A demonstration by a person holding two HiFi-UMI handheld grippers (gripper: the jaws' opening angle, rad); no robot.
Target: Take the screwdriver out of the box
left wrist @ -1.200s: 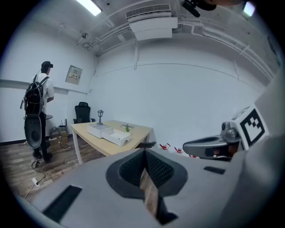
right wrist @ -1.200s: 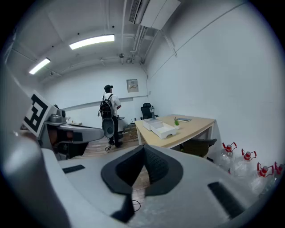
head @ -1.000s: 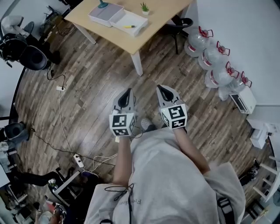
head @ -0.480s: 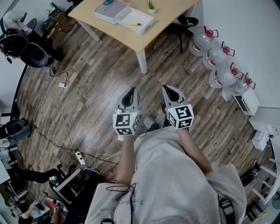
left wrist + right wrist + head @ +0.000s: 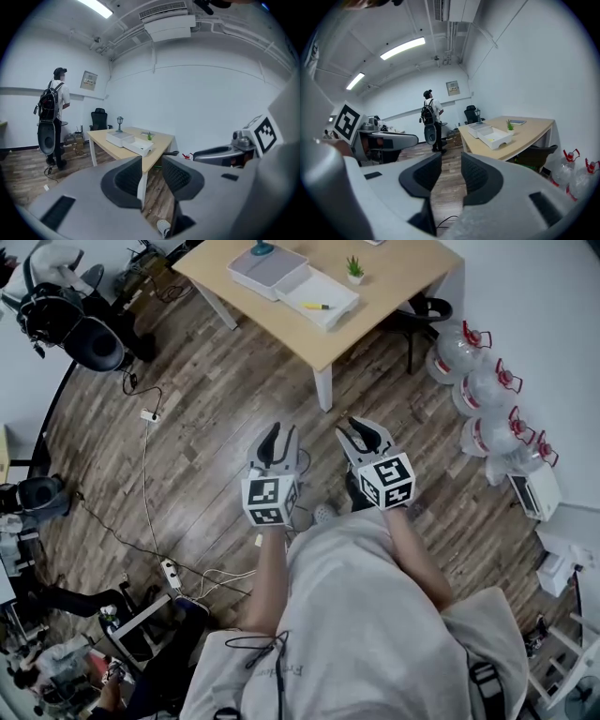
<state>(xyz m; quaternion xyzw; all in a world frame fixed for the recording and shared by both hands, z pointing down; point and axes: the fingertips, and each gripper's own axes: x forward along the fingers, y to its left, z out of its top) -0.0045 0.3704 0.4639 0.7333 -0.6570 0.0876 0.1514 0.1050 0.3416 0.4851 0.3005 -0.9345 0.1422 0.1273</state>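
**A:** Where are the two grippers?

**B:** In the head view they sit at the centre of the frame. The left gripper [image 5: 277, 439] and right gripper [image 5: 361, 432] are side by side above the wooden floor [image 5: 197, 427], both pointing toward the top edge.

**A:** Is either one holding anything?

**B:** No. Both pairs of jaws have just been opening, and they stand apart with nothing between them.

**A:** And the screwdriver?

**B:** The screwdriver [image 5: 316, 306], small and yellow, lies inside the open white box [image 5: 342, 313]. The box is on the table [image 5: 403, 273] at the upper centre, well apart from both grippers.
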